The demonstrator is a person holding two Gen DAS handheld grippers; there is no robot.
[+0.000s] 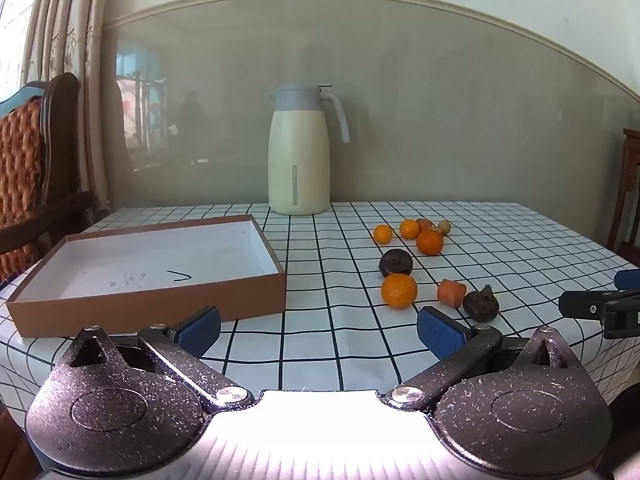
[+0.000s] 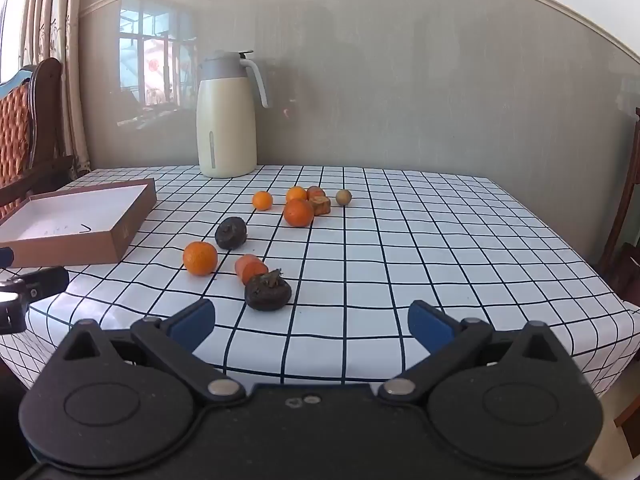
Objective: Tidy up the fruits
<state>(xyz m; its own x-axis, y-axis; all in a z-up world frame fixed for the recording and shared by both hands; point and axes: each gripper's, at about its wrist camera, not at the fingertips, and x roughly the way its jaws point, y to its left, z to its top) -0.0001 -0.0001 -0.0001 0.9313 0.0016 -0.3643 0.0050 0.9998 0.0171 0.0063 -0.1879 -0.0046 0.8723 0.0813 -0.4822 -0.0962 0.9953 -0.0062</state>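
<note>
**A:** ok so what's actually in the box (image 1: pixel 152 300)? Looks bare to me.

**B:** yep, the shallow brown cardboard box with the white inside has nothing in it, just some pen scribbles and a tick mark on the floor of it. It sits on the left side of the table (image 2: pixel 440 260), on the checked cloth.

**A:** and the fruit?

**B:** all loose on the cloth, right of the box and well apart from it. Near row: an orange (image 2: pixel 200 258), a cut carrot-coloured piece (image 2: pixel 251 268) and a dark wrinkly fruit (image 2: pixel 267 291) just beside that piece. Behind them there's another dark fruit (image 2: pixel 231 232), then a cluster further back: a bigger orange (image 2: pixel 298 212), two small ones, a couple of brownish bits and a little greenish round one (image 2: pixel 343 197).

**A:** the jug (image 1: pixel 298 152)?

**B:** cream with a grey lid, closed, standing at the back by the wall. Can't see inside.

**A:** grippers?

**B:** left gripper (image 1: pixel 318 330) is spread wide, nothing between its blue pads, hanging over the near table edge by the box corner. Right gripper (image 2: pixel 311 328) is also wide and holding nothing, with the near dark fruit just ahead of its left pad.
</note>
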